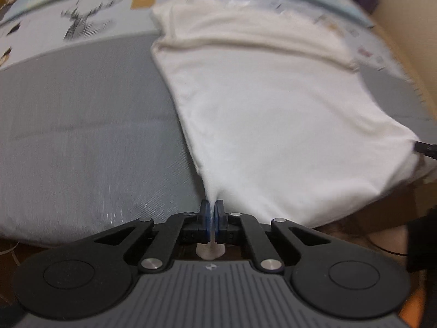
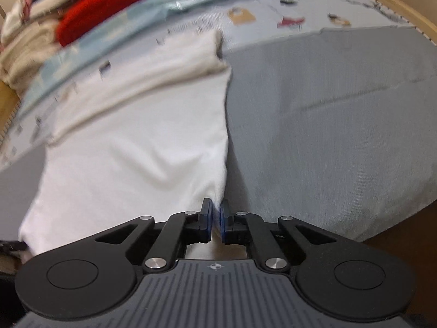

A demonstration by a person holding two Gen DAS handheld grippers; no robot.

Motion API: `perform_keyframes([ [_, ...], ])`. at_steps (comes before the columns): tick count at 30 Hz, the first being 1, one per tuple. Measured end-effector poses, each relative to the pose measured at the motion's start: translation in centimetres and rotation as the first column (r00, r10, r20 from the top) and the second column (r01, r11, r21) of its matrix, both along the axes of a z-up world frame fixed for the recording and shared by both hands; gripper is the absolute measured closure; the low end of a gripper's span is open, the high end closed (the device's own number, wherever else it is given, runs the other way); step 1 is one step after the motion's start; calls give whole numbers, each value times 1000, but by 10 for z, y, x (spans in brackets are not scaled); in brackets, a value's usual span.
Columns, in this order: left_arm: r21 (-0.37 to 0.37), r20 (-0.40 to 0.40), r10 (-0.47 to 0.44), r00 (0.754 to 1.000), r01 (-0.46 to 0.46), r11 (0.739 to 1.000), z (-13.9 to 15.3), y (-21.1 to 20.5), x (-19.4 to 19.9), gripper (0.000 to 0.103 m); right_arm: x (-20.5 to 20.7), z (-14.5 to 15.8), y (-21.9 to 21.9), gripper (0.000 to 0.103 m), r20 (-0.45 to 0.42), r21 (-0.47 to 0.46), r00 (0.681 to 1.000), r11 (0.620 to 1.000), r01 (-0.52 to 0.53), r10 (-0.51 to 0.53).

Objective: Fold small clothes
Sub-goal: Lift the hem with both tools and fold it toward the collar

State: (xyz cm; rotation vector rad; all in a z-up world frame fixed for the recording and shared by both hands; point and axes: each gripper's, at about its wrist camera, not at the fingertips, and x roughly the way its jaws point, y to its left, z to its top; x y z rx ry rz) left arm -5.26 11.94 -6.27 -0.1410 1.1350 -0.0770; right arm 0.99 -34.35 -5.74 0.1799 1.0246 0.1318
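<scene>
A white garment [image 1: 267, 114] lies on a grey mat [image 1: 82, 136], with a folded band across its far part. My left gripper [image 1: 212, 207] is shut on the garment's near left corner, which is pulled taut toward the jaws. In the right wrist view the same white garment [image 2: 131, 147] lies left of centre on the grey mat [image 2: 327, 125]. My right gripper [image 2: 215, 207] is shut on its near right corner. The other gripper's fingertip [image 1: 426, 149] shows at the garment's far right corner.
A patterned light cloth [image 1: 82, 24] lies beyond the mat. A pile of clothes, with a red one [image 2: 103, 8] and beige ones, sits at the far left. A wooden edge [image 2: 396, 2] runs at the right. The mat's near edge drops off below the grippers.
</scene>
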Motion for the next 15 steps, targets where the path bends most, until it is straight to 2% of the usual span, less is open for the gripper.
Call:
perform_keyframes([
  [3, -44, 58, -23, 998, 25, 999, 30, 4, -12, 102, -7, 30, -5, 98, 67, 54, 998, 999, -6, 2],
  [9, -74, 166, -68, 984, 81, 994, 88, 22, -53, 102, -35, 87, -17, 99, 147, 139, 989, 989, -42, 22],
  [15, -109, 219, -129, 967, 155, 982, 122, 40, -112, 102, -78, 122, -39, 99, 140, 193, 986, 975, -111, 85],
])
